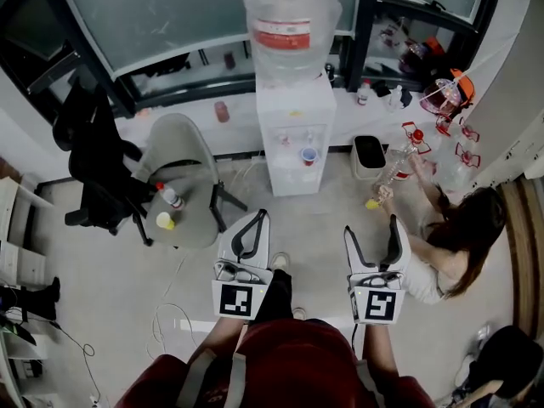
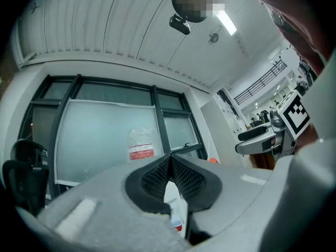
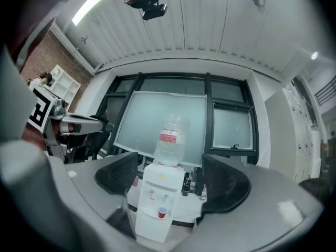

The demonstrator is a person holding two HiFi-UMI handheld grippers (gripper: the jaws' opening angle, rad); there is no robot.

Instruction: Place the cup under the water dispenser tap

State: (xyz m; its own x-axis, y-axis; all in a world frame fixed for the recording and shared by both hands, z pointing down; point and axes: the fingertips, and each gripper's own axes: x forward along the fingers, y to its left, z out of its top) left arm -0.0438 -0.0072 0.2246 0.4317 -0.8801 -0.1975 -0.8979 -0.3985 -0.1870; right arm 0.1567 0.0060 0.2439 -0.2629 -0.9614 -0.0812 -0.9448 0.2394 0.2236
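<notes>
A white water dispenser (image 1: 293, 126) with a clear bottle on top stands against the window wall. A small red cup (image 1: 308, 155) sits in its niche under the taps. The cup (image 3: 162, 212) and dispenser (image 3: 157, 190) show between the wide-apart jaws of my right gripper (image 3: 170, 180), far off. My right gripper (image 1: 371, 228) is open and empty, well short of the dispenser. My left gripper (image 1: 257, 218) is shut, its pads meeting at the tips with nothing between them. Below its closed tips (image 2: 169, 157) the cup (image 2: 178, 225) peeks through.
A grey office chair (image 1: 183, 164) carrying a bottle (image 1: 170, 195) and a yellow object (image 1: 165, 221) stands left of the dispenser, a black chair (image 1: 93, 160) beyond it. A person (image 1: 455, 236) sits on the floor at right. A black bin (image 1: 369, 155) is right of the dispenser.
</notes>
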